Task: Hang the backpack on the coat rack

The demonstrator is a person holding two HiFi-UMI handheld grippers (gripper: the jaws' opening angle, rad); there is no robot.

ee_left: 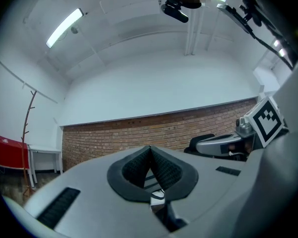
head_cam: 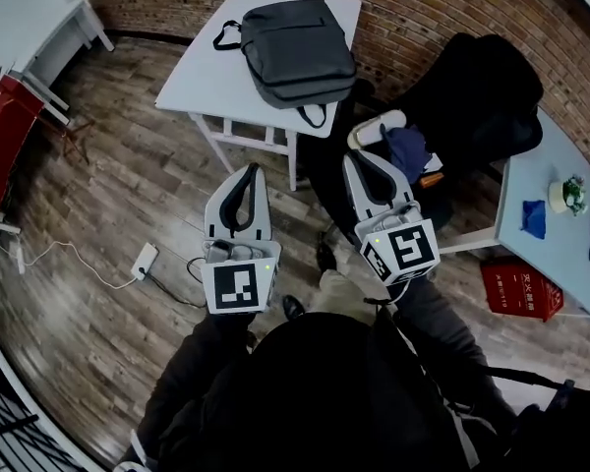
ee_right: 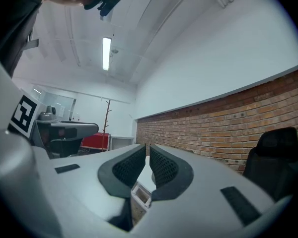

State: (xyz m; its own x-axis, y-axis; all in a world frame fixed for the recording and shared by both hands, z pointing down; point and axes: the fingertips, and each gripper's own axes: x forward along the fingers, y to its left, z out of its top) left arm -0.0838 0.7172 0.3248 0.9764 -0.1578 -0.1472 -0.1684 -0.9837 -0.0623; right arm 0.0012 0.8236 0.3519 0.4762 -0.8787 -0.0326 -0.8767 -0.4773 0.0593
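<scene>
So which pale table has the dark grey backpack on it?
The white square table by the brick wall bears the backpack; the pale table at right holds blue cloths and a small plant.

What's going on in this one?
A person holds a gripper in each hand and faces a white table where the grey backpack lies flat. The left gripper and right gripper are both shut with nothing between the jaws, and both are short of the table. The backpack is untouched. The coat rack stands off by the wall and looks bare.
</scene>
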